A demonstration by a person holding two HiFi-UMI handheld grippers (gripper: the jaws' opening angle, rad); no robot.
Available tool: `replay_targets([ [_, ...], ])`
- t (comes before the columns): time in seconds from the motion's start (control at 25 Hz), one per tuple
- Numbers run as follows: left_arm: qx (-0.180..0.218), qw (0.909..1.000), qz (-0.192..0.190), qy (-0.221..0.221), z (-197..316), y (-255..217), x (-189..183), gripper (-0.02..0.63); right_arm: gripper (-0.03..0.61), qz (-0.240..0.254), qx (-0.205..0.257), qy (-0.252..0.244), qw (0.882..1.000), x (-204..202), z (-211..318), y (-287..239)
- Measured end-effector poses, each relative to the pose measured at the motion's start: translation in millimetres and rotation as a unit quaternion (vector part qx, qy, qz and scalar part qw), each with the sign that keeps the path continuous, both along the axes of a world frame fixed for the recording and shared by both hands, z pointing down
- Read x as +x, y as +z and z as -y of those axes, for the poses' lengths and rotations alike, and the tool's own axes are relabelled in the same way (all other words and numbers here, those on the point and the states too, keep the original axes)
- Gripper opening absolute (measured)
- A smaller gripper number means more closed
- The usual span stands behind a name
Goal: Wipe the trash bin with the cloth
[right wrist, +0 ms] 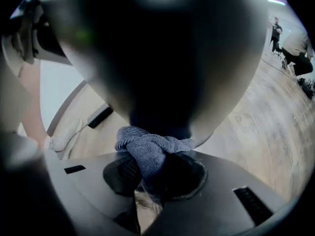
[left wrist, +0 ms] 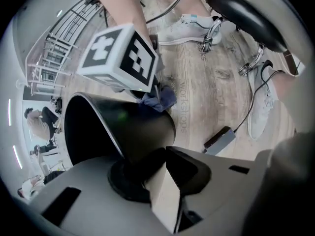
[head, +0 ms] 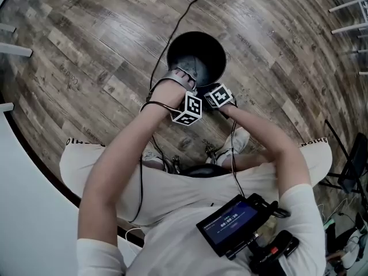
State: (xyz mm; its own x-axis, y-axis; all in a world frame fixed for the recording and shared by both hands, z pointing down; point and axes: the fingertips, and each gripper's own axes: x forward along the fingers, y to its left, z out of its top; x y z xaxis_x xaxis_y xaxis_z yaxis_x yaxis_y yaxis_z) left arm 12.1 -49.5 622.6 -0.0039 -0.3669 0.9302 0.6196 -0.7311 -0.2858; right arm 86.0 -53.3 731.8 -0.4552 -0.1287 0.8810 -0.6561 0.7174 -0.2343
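Left gripper (left wrist: pixel 157 163) has its jaws nearly together, pinched on the rim of the trash bin (left wrist: pixel 140 127), which stands on the floor at the person's twelve o'clock. Right gripper (right wrist: pixel 152 176) clamps the bunched blue cloth (right wrist: pixel 147 149), seemingly pressed to the bin's outer wall near five o'clock. Wiping looks under way. Next, the cloth wants dragging around the wall while the bin is steadied. A cable (head: pixel 179 25) trails off at twelve, and shoes (left wrist: pixel 184 28) crowd the near side.
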Motion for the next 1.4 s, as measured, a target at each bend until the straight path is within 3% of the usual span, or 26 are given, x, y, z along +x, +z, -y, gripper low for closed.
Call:
replay_targets([
  [0.12,0.0,0.9999,-0.011,-0.004,1,1,5,0.103,0.095,-0.035,0.017,-0.005,0.999,11,8,38],
  [0.2,-0.001,0.9998,-0.015,-0.009,2,0,6,0.103,0.095,-0.042,0.013,0.017,0.999,16,11,48],
  [0.32,-0.003,0.9997,-0.017,-0.019,-1,1,6,0.106,0.095,-0.041,0.002,0.032,0.999,16,7,49],
  [0.44,-0.003,0.9994,-0.025,-0.025,-3,6,8,0.109,0.095,-0.054,0.001,0.011,0.998,16,2,38],
  [0.56,-0.006,0.9986,-0.035,-0.039,6,6,7,0.118,0.095,-0.029,0.004,-0.016,0.999,8,5,9],
  [0.68,-0.011,0.9993,-0.01,-0.034,3,2,-7,0.181,0.095,0.019,-0.005,-0.033,0.999,-4,-14,-42],
  [0.88,0.014,0.9995,0.009,-0.028,12,1,-25,0.185,0.095,0.119,-0.032,0.056,0.991,-8,-29,-132],
  [0.96,0.035,0.9991,0.017,-0.019,18,1,-25,0.184,0.095,0.142,-0.02,0.064,0.988,-16,-22,-162],
  [1.04,0.047,0.9987,0.02,-0.011,19,3,-22,0.115,0.095,0.137,0.005,0.047,0.989,-21,-15,-174],
  [1.12,0.043,0.9989,0.019,-0.004,17,4,-20,0.106,0.095,0.128,0.015,0.044,0.991,-22,-10,-173],
  [1.28,0.033,0.9994,0.01,0.0,14,3,-14,0.101,0.095,0.135,-0.009,0.081,0.988,-20,-4,-167],
  [1.4,0.024,0.9997,0.006,-0.005,13,0,-11,0.101,0.095,0.121,-0.013,0.078,0.989,-18,-1,-150],
])
